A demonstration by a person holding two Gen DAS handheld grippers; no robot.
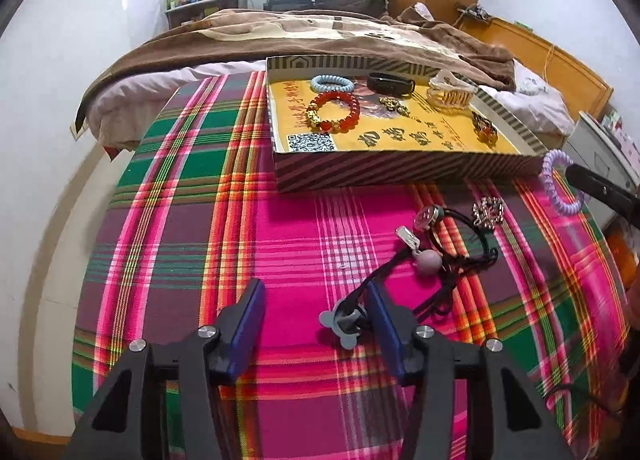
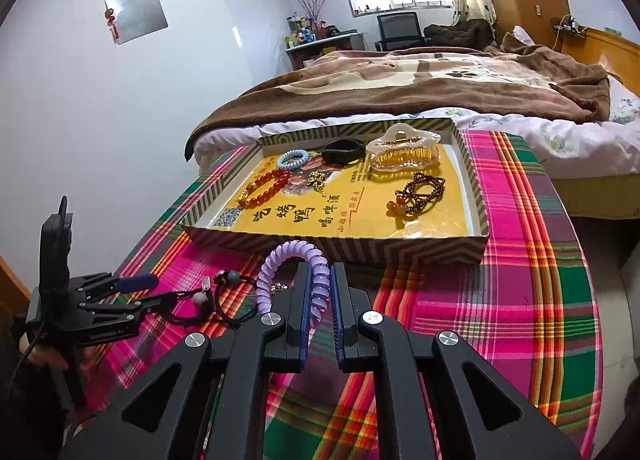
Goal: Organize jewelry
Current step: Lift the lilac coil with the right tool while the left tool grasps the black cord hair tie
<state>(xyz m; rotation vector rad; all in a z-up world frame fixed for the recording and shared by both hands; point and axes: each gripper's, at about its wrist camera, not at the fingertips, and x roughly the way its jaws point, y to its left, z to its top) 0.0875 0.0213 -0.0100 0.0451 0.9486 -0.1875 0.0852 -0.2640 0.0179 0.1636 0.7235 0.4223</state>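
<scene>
- the bed [image 2: 440, 76] fills the far part of the room, with a brown blanket [image 1: 320, 32] spread over it.
- nearer, a plaid cloth [image 1: 280, 220] in pink, green and orange covers the tabletop.
- a shallow striped box [image 2: 478, 196] with a yellow printed liner sits on the far part of the cloth.
- inside the box lie a clear amber hair claw [image 2: 404, 150], a black band [image 2: 344, 150], a red bead bracelet [image 1: 334, 110], a brown beaded piece [image 2: 420, 194], a pale blue coil tie [image 1: 332, 82] and a small gold charm [image 2: 318, 180], each apart from the others.
- the right tool [image 2: 320, 292] is clamped on a lilac coil hair tie [image 2: 292, 272], held off the cloth just near of the box's front wall.
- the left tool [image 1: 316, 324] has its fingers apart, low over the near cloth; its right finger [image 1: 384, 324] is right beside a grey clip [image 1: 344, 320] on a black cord.
- a tangle of black cords [image 1: 460, 260] with a mauve bead [image 1: 430, 262], a round dark charm [image 1: 426, 216] and a silver tag [image 1: 408, 238] lies on the cloth near of the box.
- a small glittery brooch [image 1: 488, 210] lies just right of the tangle.
</scene>
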